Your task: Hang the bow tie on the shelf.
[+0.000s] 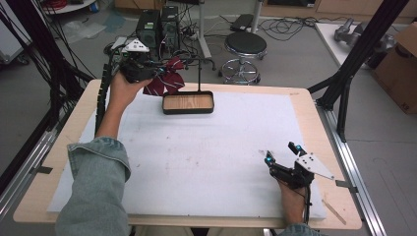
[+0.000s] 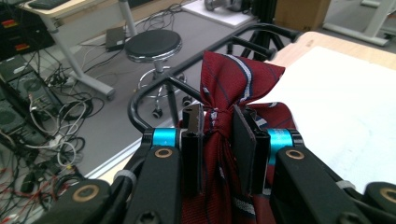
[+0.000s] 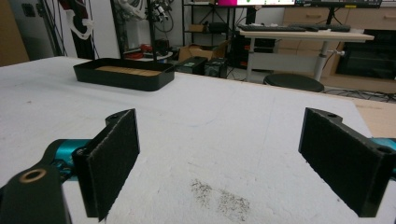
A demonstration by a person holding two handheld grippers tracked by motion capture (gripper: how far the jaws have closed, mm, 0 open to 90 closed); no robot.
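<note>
At the far left corner of the table: the left gripper (image 1: 156,73) is held up in the person's left hand (image 1: 123,88), above the white foam mat (image 1: 206,157) and just left of the tray.
Left gripper's jaws: pressed together on the pinched middle of a dark red bow tie with blue and white stripes (image 2: 229,88); in the left gripper view one fan of cloth stands up above the jaws and the rest hangs down between them.
Bow tie's place: off the table surface, in the air beside the tray's left end, as the high view shows (image 1: 166,79).
Tray: a shallow black rectangular tray with a wooden floor (image 1: 188,103), resting at the mat's far edge, with a thin black upright post rising behind it.
Right gripper (image 1: 280,156): low over the near right part of the mat, well apart from the tray.
Right gripper's jaws: spread wide in the right gripper view, with bare mat between the pads (image 3: 114,158).
</note>
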